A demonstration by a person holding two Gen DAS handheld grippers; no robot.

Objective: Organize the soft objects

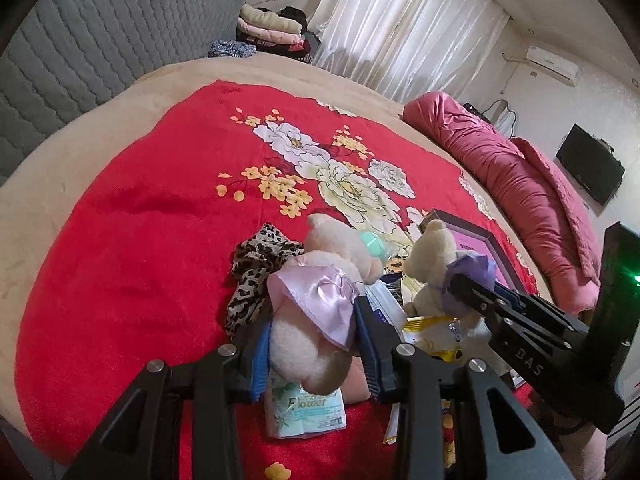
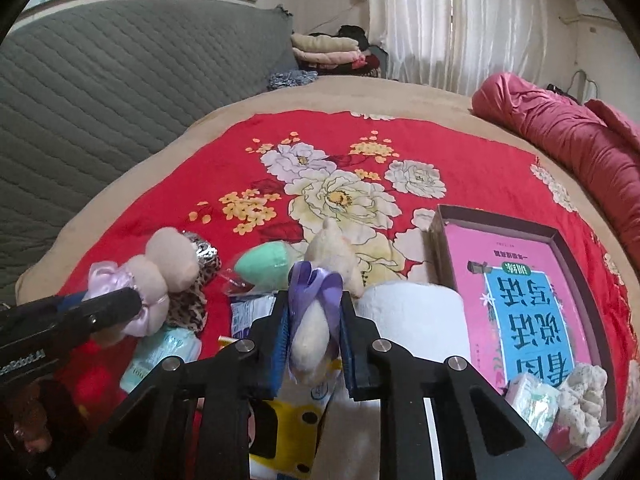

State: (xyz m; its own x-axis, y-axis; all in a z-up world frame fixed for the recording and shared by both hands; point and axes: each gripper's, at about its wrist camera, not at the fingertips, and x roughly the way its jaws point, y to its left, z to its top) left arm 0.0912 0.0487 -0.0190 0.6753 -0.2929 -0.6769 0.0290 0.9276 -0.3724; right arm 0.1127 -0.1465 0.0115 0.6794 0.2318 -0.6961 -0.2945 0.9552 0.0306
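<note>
My left gripper is shut on a cream teddy bear with a pink satin bow, held just above the red floral blanket. The same bear shows at the left of the right wrist view. My right gripper is shut on a second cream teddy bear with a purple bow, which also shows in the left wrist view. A leopard-print cloth lies under and behind the pink-bow bear. A mint green soft egg shape lies between the two bears.
An open shallow box holds a pink and blue book, a tissue pack and a pale scrunchie. Tissue packs, a white roll and snack wrappers lie near the grippers. A pink quilt lies on the right.
</note>
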